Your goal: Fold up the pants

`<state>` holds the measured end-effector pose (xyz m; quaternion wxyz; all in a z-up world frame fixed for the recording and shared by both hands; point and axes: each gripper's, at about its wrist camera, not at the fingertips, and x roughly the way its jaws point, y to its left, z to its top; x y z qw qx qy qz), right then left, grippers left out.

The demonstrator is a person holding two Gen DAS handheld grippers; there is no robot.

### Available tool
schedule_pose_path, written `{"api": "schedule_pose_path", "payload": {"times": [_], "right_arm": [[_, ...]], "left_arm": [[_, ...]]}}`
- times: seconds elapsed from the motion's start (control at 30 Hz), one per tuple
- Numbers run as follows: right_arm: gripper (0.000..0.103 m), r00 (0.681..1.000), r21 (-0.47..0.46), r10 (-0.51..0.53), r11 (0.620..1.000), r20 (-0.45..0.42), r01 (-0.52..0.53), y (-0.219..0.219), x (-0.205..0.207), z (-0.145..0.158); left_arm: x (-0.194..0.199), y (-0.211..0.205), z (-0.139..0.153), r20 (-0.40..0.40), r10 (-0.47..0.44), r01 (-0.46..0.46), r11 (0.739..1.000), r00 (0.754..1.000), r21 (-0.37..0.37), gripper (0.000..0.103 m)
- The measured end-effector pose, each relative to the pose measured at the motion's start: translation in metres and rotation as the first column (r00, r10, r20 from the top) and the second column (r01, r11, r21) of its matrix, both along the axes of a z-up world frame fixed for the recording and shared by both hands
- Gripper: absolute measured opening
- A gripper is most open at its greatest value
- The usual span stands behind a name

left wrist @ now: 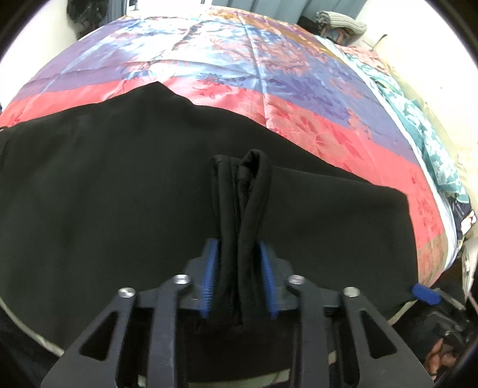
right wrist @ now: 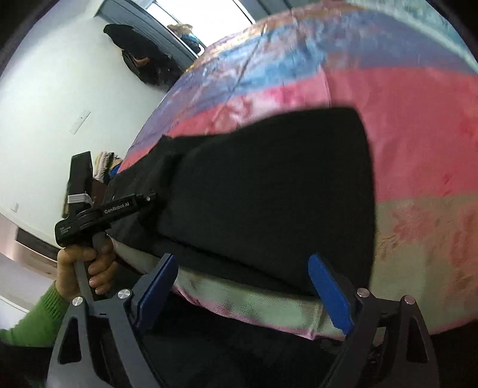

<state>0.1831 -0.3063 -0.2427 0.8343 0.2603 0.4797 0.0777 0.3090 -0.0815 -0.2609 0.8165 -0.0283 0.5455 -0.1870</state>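
Fabric bunches thick between the blue pads (left wrist: 210, 268) of the left gripper (left wrist: 239, 277): several dark layers, rolled and twisted, clamped tight between the narrow jaws. The right gripper (right wrist: 245, 286) holds nothing; its jaws stand wide, one pad on either side of the near edge of the pants (right wrist: 269, 191), which the right view shows only with some motion blur.

The pants are black and lie on the bed (left wrist: 343, 143), near its front edge, over a shiny cover striped in red, purple and blue. In the right view they form a fairly neat, broad panel with a straight far end, which suggests the legs are already laid one on the other. In that same view the person's left hand (right wrist: 86, 268), in a green sleeve, grips the left tool at the other end of the garment.

By my reading the task is about midway: the lengthwise fold looks done, and the crosswise fold is in hand, with one end gathered and lifted. Carrying that end over, letting go and smoothing remain.

Beyond, the cover runs back to a heap of bedding (left wrist: 340, 24) at the far corner.
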Motion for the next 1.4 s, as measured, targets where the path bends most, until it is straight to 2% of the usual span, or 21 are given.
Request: {"api": "schedule_pose_path", "payload": {"times": [0.03, 0.1, 0.13, 0.17, 0.23, 0.33, 0.43, 0.57, 0.7, 0.8, 0.93, 1.07, 1.17, 1.3, 1.4], "right_arm": [[0.089, 0.999, -0.023, -0.009, 1.0, 0.048, 0.01, 0.0, -0.005, 0.011], [0.093, 0.987, -0.104, -0.038, 0.993, 0.154, 0.055, -0.002, -0.014, 0.032], [0.097, 0.978, -0.16, -0.048, 0.984, 0.205, 0.082, -0.003, -0.02, 0.042], [0.103, 0.968, -0.211, -0.055, 0.971, 0.243, 0.108, -0.003, -0.026, 0.048], [0.103, 0.964, -0.267, -0.07, 0.953, 0.258, 0.141, -0.004, -0.029, 0.051], [0.103, 0.974, -0.282, -0.118, 0.944, 0.193, 0.17, -0.013, -0.019, 0.037], [0.103, 0.969, -0.283, -0.149, 0.938, 0.197, 0.201, -0.022, -0.018, 0.035], [0.103, 0.964, -0.31, -0.165, 0.924, 0.211, 0.226, -0.021, -0.019, 0.036], [0.103, 0.958, -0.324, -0.185, 0.912, 0.219, 0.25, -0.022, -0.015, 0.036], [0.103, 0.95, -0.33, -0.2, 0.903, 0.239, 0.273, -0.023, -0.019, 0.04], [0.103, 0.946, -0.325, -0.229, 0.898, 0.229, 0.296, -0.027, -0.019, 0.039], [0.103, 0.956, -0.343, -0.227, 0.896, 0.188, 0.281, -0.026, -0.013, 0.033], [0.103, 0.956, -0.347, -0.219, 0.896, 0.193, 0.276, -0.022, -0.011, 0.034], [0.103, 0.962, -0.362, -0.194, 0.897, 0.191, 0.252, -0.017, -0.008, 0.033], [0.103, 0.968, -0.367, -0.178, 0.901, 0.177, 0.232, -0.014, -0.005, 0.03]], "left_arm": [[-0.003, 0.002, 0.004, 0.002, 0.01, -0.01, 1.0, 1.0, -0.006, 0.065], [-0.012, 0.01, 0.015, 0.04, 0.044, -0.043, 0.999, 0.998, -0.006, 0.085], [-0.015, 0.013, 0.02, 0.061, 0.053, -0.053, 0.999, 0.997, -0.005, 0.089], [-0.02, 0.017, 0.025, 0.083, 0.06, -0.06, 0.998, 0.995, -0.002, 0.09], [-0.024, 0.022, 0.032, 0.105, 0.067, -0.069, 0.997, 0.992, 0.018, 0.09], [-0.034, 0.028, 0.04, 0.173, 0.082, -0.099, 0.991, 0.981, 0.088, 0.09], [-0.04, 0.033, 0.042, 0.228, 0.1, -0.134, 0.981, 0.969, 0.138, 0.09], [-0.039, 0.045, 0.034, 0.193, 0.164, -0.191, 0.973, 0.967, 0.129, 0.09], [-0.036, 0.057, 0.032, 0.176, 0.237, -0.257, 0.961, 0.955, 0.103, 0.09], [-0.039, 0.063, 0.037, 0.22, 0.252, -0.277, 0.957, 0.942, 0.089, 0.091], [-0.044, 0.068, 0.036, 0.289, 0.234, -0.282, 0.949, 0.928, 0.137, 0.094], [-0.037, 0.074, 0.034, 0.261, 0.22, -0.264, 0.953, 0.94, 0.148, 0.094], [-0.025, 0.089, 0.03, 0.193, 0.243, -0.27, 0.955, 0.951, 0.127, 0.094], [0.001, 0.135, 0.045, 0.188, 0.305, -0.329, 0.938, 0.933, 0.111, 0.094], [0.033, 0.187, 0.063, 0.172, 0.352, -0.373, 0.921, 0.92, 0.109, 0.095]]}}
